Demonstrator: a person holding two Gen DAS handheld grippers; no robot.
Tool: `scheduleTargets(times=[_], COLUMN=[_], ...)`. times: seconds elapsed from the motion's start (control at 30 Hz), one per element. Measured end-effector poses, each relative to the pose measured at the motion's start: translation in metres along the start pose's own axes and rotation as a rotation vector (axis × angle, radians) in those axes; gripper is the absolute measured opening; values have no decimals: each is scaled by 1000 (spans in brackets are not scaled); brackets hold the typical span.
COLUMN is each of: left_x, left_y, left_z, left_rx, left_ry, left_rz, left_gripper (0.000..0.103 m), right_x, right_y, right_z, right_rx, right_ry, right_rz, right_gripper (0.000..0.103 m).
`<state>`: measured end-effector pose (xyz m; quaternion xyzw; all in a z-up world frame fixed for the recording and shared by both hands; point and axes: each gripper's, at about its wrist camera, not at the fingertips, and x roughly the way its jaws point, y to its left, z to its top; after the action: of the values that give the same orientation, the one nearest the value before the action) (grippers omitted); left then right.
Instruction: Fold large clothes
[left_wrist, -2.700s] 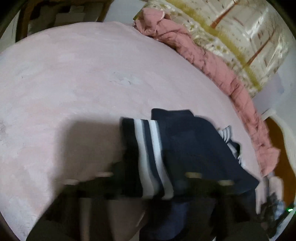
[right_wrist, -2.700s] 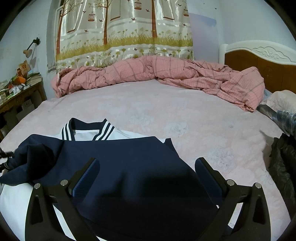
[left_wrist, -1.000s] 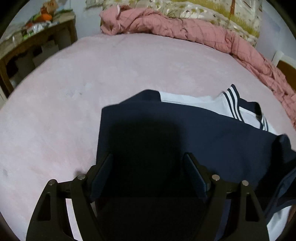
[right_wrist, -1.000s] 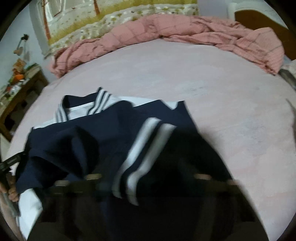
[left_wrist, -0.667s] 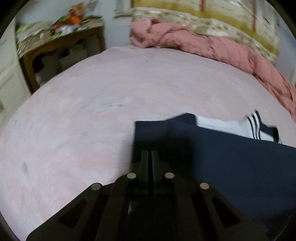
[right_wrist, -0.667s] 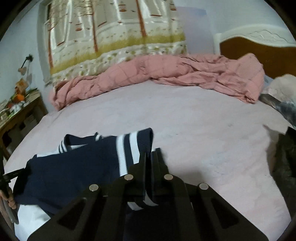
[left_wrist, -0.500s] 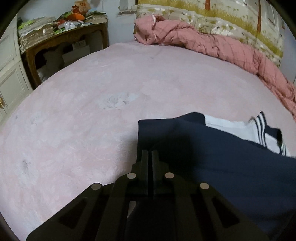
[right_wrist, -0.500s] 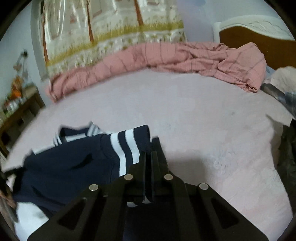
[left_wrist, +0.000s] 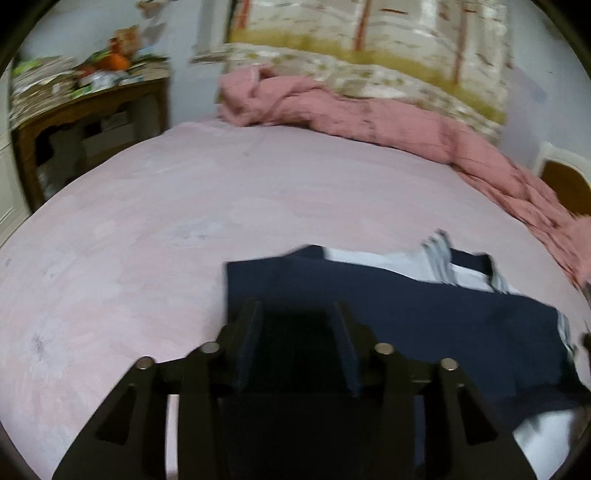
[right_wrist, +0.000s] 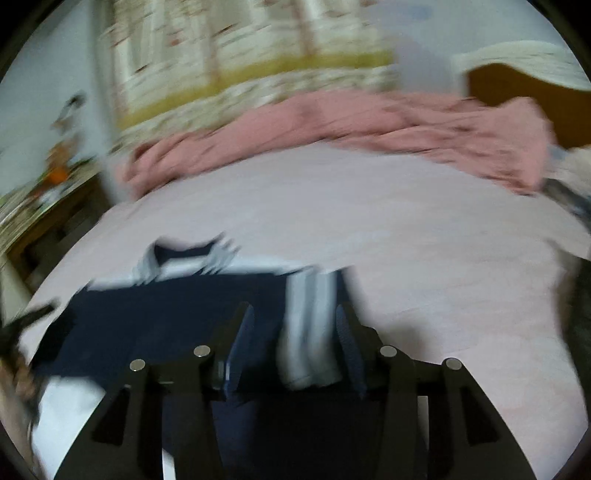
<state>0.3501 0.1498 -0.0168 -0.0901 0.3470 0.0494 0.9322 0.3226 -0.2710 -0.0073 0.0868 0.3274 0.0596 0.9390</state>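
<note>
My left gripper (left_wrist: 295, 314): jaws opening over navy garment (left_wrist: 424, 314), nothing pinched. My right gripper (right_wrist: 295, 317): jaws opening; striped cuff (right_wrist: 308, 314) between, apparently loose. Pink bed (left_wrist: 147, 229).

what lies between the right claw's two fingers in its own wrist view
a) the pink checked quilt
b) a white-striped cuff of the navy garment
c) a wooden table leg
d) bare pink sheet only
b: in the right wrist view the white-striped cuff of the navy and white garment sits between the opening fingers of the right claw, while the pink checked quilt lies bunched far off along the back of the bed.
</note>
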Motion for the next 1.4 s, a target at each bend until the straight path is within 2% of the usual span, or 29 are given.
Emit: scheduleTargets(times=[0.03, 0.07, 0.13, 0.17, 0.23, 0.27, 0.3, 0.33, 0.37, 0.4, 0.47, 0.57, 0.67, 0.77, 0.83, 0.9, 0.97, 1.03, 1.07, 1.1, 1.17, 1.2, 1.23, 1.27, 1.4], left_x=[-5, -8, -7, 1, 30, 36, 33, 28, 24, 24, 24, 13, -13, -56, -85, -113, -137, -162, -173, -184, -203, -209, -215, -221, -226], left_y=[-4, -8, -10, -7, 12, 23, 32, 38, 43, 46, 52, 49, 34, 16, 7, -4, -12, -20, -24, -29, -35, -38, -41, -43, -48], left_z=[-2, -6, -17, -22, -27, -28, -27, -25, -24, -24, -25, -25, -26, -34, -48, -62, -75, -92, -98, -106, -120, -127, -134, -142, -162], left_rx=[13, 24, 45, 46, -36, -90, -120, -130, -127, -126, -145, -135, -88, -29, -10, 20, 36, 47, 59, 71, 95, 111, 126, 136, 161], left_ry=[10, 21, 69, 100, 205, 226, 210, 183, 156, 150, 153, 110, 5, -135, -185, -219, -264, -308, -323, -341, -386, -406, -427, -439, -439], left_rz=[-12, -25, -37, 1, 102, 82, 54, 101, 204, 255, 201, 158, 102, 27, -62, -113, -83, -64, -77, -80, -66, -57, -45, -35, -18], left_gripper=[67, 73, 73, 73, 71, 71, 69, 68, 68, 68, 66, 63, 63, 66, 71, 73, 78, 81, 84, 85, 99, 102, 103, 103, 103], right_x=[6, 11, 24, 29, 34, 35, 36, 38, 39, 38, 36, 26, 12, -17, -43, -76, -100, -123, -133, -143, -163, -172, -181, -187, -209], right_y=[9, 14, 25, 26, 20, 16, 13, 10, 7, 5, -2, -6, -10, -9, -11, -16, -17, -16, -14, -12, -9, -7, -3, 1, 18], right_z=[-4, -6, -12, -14, -16, -16, -16, -18, -18, -18, -16, -13, -10, -15, -25, -42, -58, -75, -83, -90, -104, -111, -119, -126, -158], right_rx=[-32, -52, -104, -116, -98, -93, -99, -98, -91, -81, -59, -31, -8, 5, 31, 73, 77, 56, 43, 31, 10, -3, -21, -38, -125], right_ry=[44, 72, 153, 177, 199, 193, 187, 189, 192, 190, 181, 142, 84, -19, -77, -130, -165, -168, -169, -173, -188, -194, -200, -204, -203], right_rz=[34, 38, -3, -24, -72, -135, -197, -215, -227, -225, -205, -206, -177, -182, -125, -17, 22, 8, 3, 0, -6, -13, -24, -34, -72], right_gripper=[49, 49, 49, 49, 47, 42, 49, 49, 49, 49, 49, 51, 51, 52, 56, 70, 72, 73, 77, 87, 93, 94, 96, 103, 103])
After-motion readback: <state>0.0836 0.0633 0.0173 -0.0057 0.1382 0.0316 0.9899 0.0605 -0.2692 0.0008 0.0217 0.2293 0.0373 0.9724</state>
